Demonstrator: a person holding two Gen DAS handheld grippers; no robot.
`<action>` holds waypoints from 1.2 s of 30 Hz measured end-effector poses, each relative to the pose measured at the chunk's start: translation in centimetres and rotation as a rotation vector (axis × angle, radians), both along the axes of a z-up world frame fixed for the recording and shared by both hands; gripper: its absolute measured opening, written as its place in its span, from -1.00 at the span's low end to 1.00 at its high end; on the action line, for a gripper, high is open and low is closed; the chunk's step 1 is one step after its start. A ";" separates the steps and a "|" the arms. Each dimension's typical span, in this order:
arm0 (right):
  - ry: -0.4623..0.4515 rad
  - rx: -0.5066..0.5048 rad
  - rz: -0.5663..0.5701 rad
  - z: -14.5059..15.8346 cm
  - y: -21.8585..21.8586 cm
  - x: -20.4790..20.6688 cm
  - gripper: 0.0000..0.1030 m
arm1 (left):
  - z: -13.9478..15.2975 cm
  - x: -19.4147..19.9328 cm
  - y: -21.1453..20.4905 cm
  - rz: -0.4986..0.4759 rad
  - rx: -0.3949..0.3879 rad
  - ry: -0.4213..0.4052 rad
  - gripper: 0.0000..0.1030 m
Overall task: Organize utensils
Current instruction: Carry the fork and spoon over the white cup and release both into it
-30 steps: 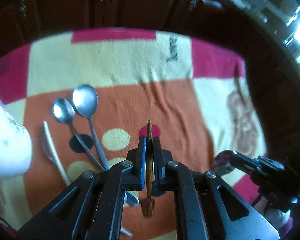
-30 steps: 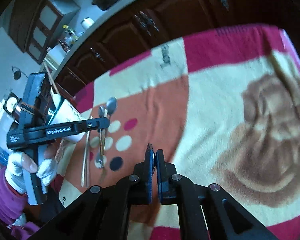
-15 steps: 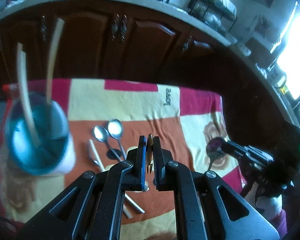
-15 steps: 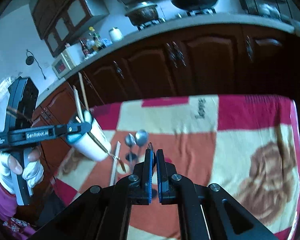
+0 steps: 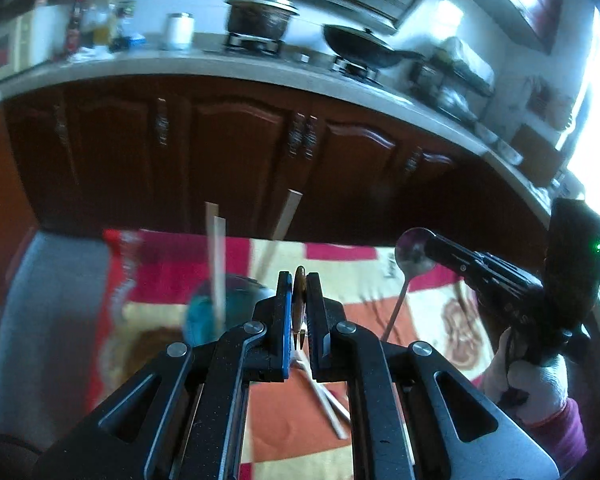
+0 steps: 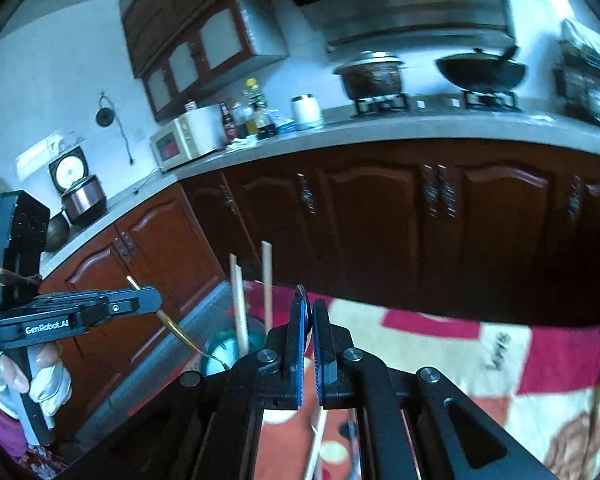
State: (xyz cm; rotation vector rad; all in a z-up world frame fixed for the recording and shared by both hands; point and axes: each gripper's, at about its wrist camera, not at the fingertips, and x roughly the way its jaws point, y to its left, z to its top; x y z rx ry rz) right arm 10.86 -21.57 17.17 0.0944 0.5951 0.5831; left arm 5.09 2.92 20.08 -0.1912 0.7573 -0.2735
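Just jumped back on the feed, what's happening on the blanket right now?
A person holds a tool in each hand above the patterned blanket. The left tool is clamped on a small gold-coloured fork, the right tool on a silver metal spoon. Both hang near the white cup with a teal inside, which already holds pale chopsticks. More chopsticks lie on the blanket.

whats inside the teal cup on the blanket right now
Pale wooden chopsticks stand upright in the white cup with the teal inside, leaning on its rim. Its bottom is hidden by the right gripper and blurred in the left wrist view, so smaller items cannot be ruled out.
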 end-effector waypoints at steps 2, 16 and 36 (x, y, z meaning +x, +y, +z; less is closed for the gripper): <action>-0.007 -0.011 0.010 0.1 1.8 0.8 -0.93 | -0.1 0.2 1.5 0.030 0.012 -0.005 -0.90; -0.064 -0.219 -0.014 -4.7 10.3 3.6 -0.94 | -7.0 2.8 4.0 0.136 0.057 0.071 -0.90; 0.065 -0.219 0.026 -9.7 10.4 2.9 -0.92 | -12.5 3.8 2.8 0.161 0.083 0.168 -0.90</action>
